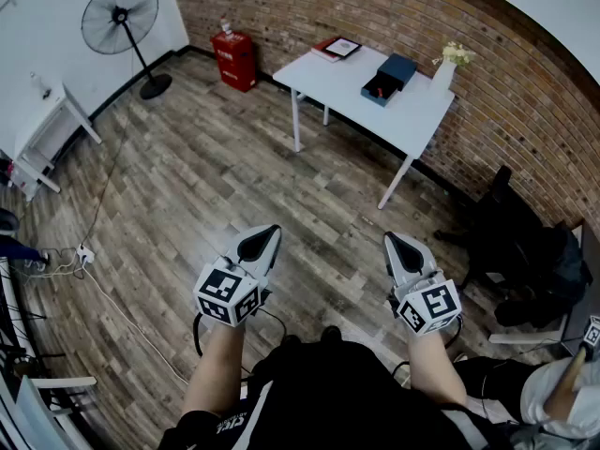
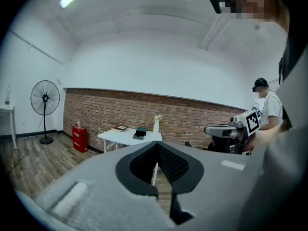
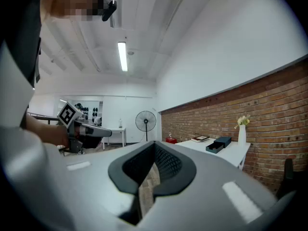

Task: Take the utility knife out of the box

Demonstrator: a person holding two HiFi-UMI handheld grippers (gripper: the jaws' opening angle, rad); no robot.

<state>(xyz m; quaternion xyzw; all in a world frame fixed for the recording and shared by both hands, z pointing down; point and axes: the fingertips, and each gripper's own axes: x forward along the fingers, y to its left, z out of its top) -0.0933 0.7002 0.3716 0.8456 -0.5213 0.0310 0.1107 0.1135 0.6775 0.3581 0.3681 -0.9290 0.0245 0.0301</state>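
Left gripper point(image 1: 265, 242): jaws pressed together with nothing between them, at 7 o'clock in the head view, over the wood floor point(image 1: 187, 176).
Right gripper point(image 1: 394, 244): jaws also together and empty, at 5 o'clock, apart from the left one.
Box point(image 1: 389, 76): dark and lying open on the white table point(image 1: 328, 78) at 1 o'clock, well apart from both grippers.
Utility knife: too small to make out inside the box.
Vase point(image 1: 444, 71): at the box's 3 o'clock, holding pale flowers.
Book point(image 1: 338, 48): at the box's 10 o'clock.
Fan point(image 1: 120, 17): at 11 o'clock, by the white wall.
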